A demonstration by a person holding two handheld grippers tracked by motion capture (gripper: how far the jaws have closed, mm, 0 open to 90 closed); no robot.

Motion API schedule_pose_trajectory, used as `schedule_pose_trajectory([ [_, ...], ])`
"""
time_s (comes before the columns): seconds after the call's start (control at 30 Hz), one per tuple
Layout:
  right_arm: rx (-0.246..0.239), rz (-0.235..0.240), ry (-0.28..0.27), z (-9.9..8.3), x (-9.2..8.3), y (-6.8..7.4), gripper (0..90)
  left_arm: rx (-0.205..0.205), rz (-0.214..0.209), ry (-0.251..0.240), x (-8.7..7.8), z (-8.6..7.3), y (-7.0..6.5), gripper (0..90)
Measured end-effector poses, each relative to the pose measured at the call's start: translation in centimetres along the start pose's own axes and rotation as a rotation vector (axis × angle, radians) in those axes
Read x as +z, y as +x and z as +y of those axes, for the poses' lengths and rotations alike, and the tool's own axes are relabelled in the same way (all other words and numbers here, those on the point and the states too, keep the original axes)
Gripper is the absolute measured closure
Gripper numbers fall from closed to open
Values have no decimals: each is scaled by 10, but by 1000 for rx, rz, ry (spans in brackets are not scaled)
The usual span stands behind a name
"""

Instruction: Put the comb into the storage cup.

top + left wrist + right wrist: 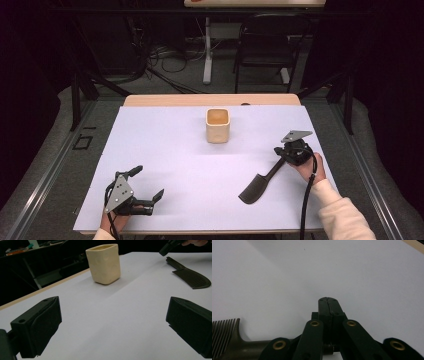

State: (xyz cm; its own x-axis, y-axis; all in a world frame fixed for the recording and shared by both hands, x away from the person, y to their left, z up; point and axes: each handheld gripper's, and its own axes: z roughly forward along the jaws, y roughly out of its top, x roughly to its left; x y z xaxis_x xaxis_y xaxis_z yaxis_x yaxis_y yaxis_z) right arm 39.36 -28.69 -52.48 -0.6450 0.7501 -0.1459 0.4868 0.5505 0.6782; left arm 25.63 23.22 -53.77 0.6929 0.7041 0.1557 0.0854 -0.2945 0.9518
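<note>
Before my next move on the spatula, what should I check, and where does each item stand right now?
1. Right gripper holds the spatula: not ok. The jaws are shut on each other and the handle lies beside them.
2. Spatula lies on the table: ok.
3. Cup upright, mouth up: ok.
4. Left gripper open and apart from cup and spatula: ok.
5. Table between spatula and cup free of things: ok.
6. Cup empty: cannot tell.

Only the cup (218, 125) and spatula (260, 184) interrupt open table (165, 150).
</note>
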Motion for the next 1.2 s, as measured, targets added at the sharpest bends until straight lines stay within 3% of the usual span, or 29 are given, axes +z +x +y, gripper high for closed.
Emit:
schedule_pose_trajectory([
  [0.27,-37,-35,79,0,11,-1,900,7,-3,-1,0,0,0,2],
  [0.63,-51,-25,149,-3,17,-4,900,9,-8,3,1,0,-1,2],
  [1.2,-44,-27,175,-9,12,-7,900,14,-9,7,1,1,-1,2],
])
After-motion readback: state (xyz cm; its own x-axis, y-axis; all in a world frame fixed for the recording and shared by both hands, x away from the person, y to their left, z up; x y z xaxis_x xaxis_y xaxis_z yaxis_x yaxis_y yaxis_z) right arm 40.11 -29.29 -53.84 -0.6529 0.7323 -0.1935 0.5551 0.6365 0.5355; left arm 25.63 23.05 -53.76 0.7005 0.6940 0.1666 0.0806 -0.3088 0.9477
